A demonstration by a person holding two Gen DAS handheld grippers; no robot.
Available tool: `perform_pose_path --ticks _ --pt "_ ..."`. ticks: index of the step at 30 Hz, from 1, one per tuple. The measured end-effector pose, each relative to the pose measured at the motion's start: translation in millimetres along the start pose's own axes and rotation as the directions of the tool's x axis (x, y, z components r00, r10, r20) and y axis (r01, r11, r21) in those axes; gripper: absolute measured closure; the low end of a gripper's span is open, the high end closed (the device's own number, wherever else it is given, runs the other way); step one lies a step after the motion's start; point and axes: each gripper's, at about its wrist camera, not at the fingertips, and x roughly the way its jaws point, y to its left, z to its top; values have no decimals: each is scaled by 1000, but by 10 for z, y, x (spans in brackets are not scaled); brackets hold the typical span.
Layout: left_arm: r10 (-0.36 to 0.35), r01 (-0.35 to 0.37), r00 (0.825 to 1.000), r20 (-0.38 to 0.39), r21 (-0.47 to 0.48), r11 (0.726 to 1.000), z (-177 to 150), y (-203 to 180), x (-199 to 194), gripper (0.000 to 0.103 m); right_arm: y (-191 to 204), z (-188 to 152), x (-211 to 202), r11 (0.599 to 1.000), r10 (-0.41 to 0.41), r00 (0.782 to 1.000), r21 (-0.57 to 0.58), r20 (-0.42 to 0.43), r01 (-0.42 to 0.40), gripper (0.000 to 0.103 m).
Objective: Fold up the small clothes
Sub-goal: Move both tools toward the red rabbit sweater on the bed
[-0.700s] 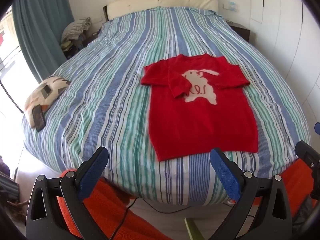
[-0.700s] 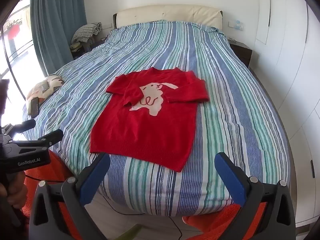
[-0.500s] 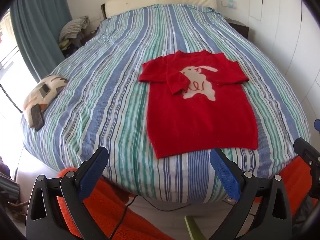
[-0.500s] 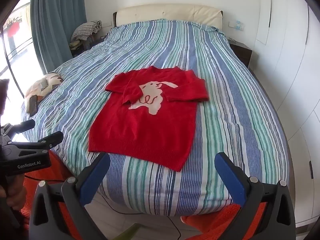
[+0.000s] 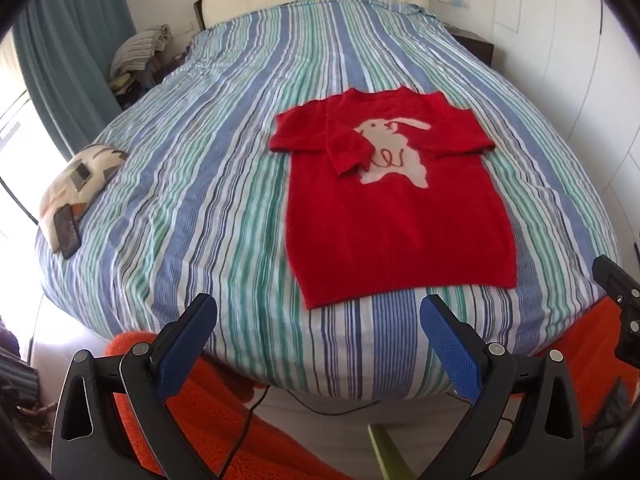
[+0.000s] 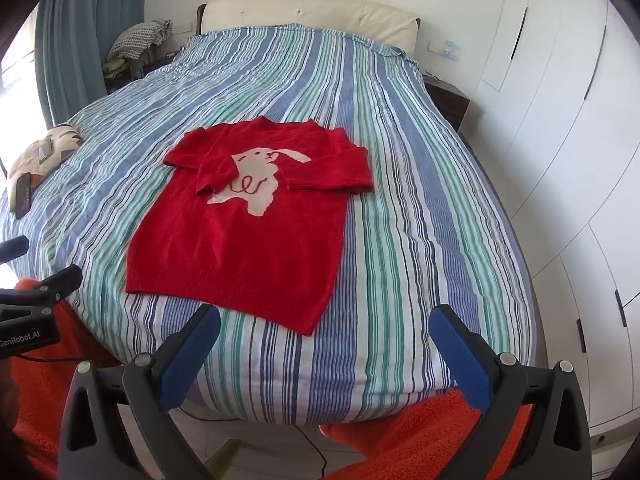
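Note:
A small red sweater [image 5: 396,216] [image 6: 240,248] with a pale rabbit on its chest lies flat on the striped bed [image 5: 200,184] [image 6: 420,240], hem toward me. Both sleeves are folded in over the front. My left gripper [image 5: 318,332] is open and empty, hovering over the near bed edge just short of the hem's left corner. My right gripper [image 6: 324,340] is open too, nothing between its blue pads, just short of the hem's right corner. The left gripper's body [image 6: 28,320] shows at the left edge of the right wrist view.
A patterned cushion [image 5: 76,176] with a dark phone [image 5: 67,230] on it lies at the bed's left edge. Orange fabric [image 5: 224,412] spreads below the near edge, with a cable on the floor. White wardrobes [image 6: 568,160] line the right wall; a curtain [image 5: 68,60] hangs left.
Both grippers have moved slightly closer to the bed; the sweater sits a little lower and larger in each view. Both grippers stay open.

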Motion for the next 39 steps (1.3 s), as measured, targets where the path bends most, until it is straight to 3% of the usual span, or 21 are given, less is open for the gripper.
perform_pose_path --ticks 18,36,39 --pt "40 -40 999 -12 18 999 -56 14 79 1 -48 -35 64 999 -40 999 3 -34 40 0" --pt "53 -52 998 -20 36 998 -86 -11 121 1 -42 -40 96 1000 -30 999 6 -43 31 0" --pt "64 -63 998 -21 45 997 -87 -3 166 1 -62 -44 102 1000 8 999 27 -34 -7 0"
